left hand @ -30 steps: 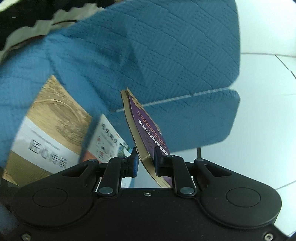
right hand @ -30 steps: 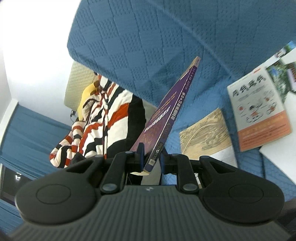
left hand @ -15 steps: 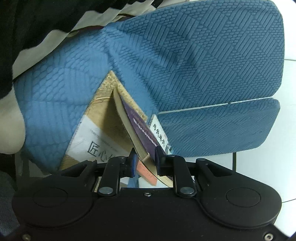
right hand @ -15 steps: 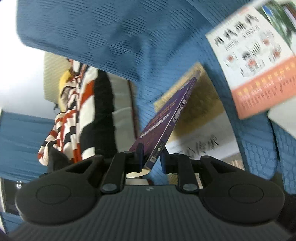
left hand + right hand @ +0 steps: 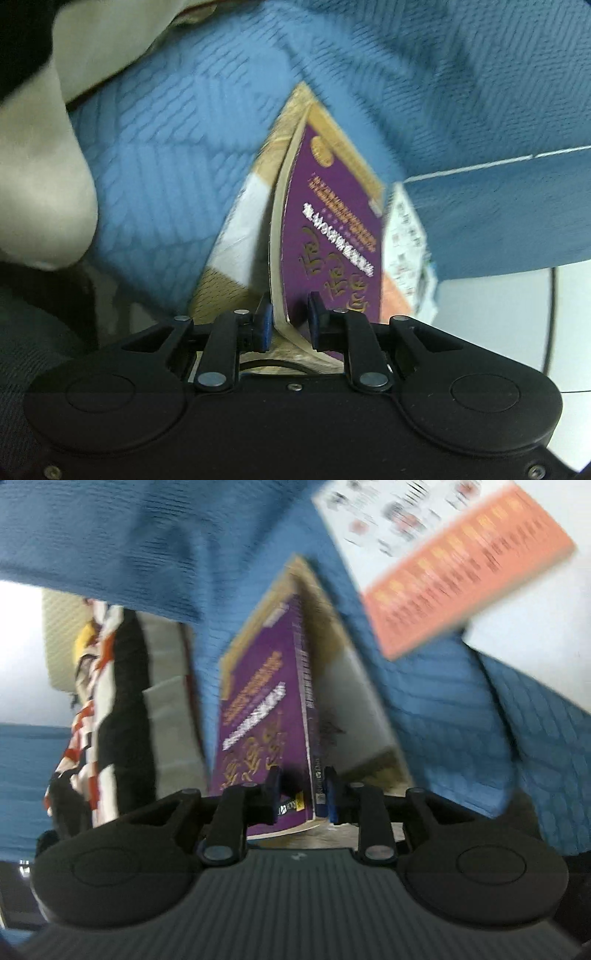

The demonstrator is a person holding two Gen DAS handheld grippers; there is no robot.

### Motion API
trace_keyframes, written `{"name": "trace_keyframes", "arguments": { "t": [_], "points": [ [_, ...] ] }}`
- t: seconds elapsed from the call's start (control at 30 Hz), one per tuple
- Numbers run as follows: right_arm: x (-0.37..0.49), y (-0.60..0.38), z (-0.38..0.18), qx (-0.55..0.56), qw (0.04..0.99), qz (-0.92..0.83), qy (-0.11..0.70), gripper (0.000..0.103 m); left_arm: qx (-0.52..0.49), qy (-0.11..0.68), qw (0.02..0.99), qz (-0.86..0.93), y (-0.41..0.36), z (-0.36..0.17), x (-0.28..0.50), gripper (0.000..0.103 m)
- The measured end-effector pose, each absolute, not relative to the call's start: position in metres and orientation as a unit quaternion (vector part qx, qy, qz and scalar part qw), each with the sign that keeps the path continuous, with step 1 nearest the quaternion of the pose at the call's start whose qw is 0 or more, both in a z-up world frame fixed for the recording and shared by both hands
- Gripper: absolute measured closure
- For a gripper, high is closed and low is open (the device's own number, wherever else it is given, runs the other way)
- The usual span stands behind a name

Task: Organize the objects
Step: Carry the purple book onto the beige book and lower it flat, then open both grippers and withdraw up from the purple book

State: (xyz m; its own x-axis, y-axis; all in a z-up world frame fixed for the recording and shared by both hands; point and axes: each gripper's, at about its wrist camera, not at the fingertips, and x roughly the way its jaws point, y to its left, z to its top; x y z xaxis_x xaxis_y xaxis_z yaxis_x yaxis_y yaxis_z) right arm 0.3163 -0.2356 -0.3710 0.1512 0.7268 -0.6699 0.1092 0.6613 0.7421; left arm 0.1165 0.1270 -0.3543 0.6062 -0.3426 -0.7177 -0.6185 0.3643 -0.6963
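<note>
A purple book (image 5: pixel 328 236) with gold lettering is held at opposite ends by both grippers. My left gripper (image 5: pixel 290 317) is shut on its page edge. My right gripper (image 5: pixel 303 790) is shut on its spine end (image 5: pixel 258 716). The book hangs tilted just above a tan and white book (image 5: pixel 243 221) that lies on the blue quilted sofa (image 5: pixel 166 155); this lower book also shows in the right wrist view (image 5: pixel 351 694). Both views are blurred by motion.
A white and orange book (image 5: pixel 461 565) lies on the sofa to the right; its edge shows in the left wrist view (image 5: pixel 406 240). A striped red, black and white garment (image 5: pixel 103 716) hangs at the left. White floor (image 5: pixel 569 332) lies beyond the sofa edge.
Both grippers have carried the purple book down toward the tan and white book; its cover has turned more face-on to both cameras. Both grips stay shut.
</note>
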Motion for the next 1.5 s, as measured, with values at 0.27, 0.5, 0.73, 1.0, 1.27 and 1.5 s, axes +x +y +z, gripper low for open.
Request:
{"name": "trace_keyframes", "arguments": {
  "t": [0.27, 0.5, 0.73, 1.0, 1.27, 1.5],
  "points": [
    [0.313, -0.241, -0.386, 0.344, 0.683, 0.232, 0.601, 0.073, -0.531, 0.459, 0.703, 0.111, 0.121, -0.358, 0.121, 0.07],
    [0.313, -0.237, -0.374, 0.299, 0.705, 0.22, 0.604, 0.071, -0.508, 0.464, 0.714, 0.132, 0.118, -0.343, 0.116, 0.059],
    [0.309, -0.259, -0.333, 0.227, 0.766, 0.209, 0.564, 0.071, -0.47, 0.449, 0.748, 0.136, 0.107, -0.305, 0.112, 0.059],
    [0.296, -0.284, -0.266, 0.173, 0.822, 0.229, 0.492, 0.07, -0.386, 0.427, 0.808, 0.129, 0.069, -0.235, 0.118, 0.06],
    [0.265, -0.309, -0.207, 0.15, 0.859, 0.243, 0.424, 0.07, -0.313, 0.395, 0.858, 0.096, 0.011, -0.172, 0.124, 0.06],
    [0.233, -0.329, -0.174, 0.145, 0.876, 0.248, 0.388, 0.07, -0.282, 0.377, 0.88, 0.063, -0.031, -0.147, 0.124, 0.059]
  ]
}}
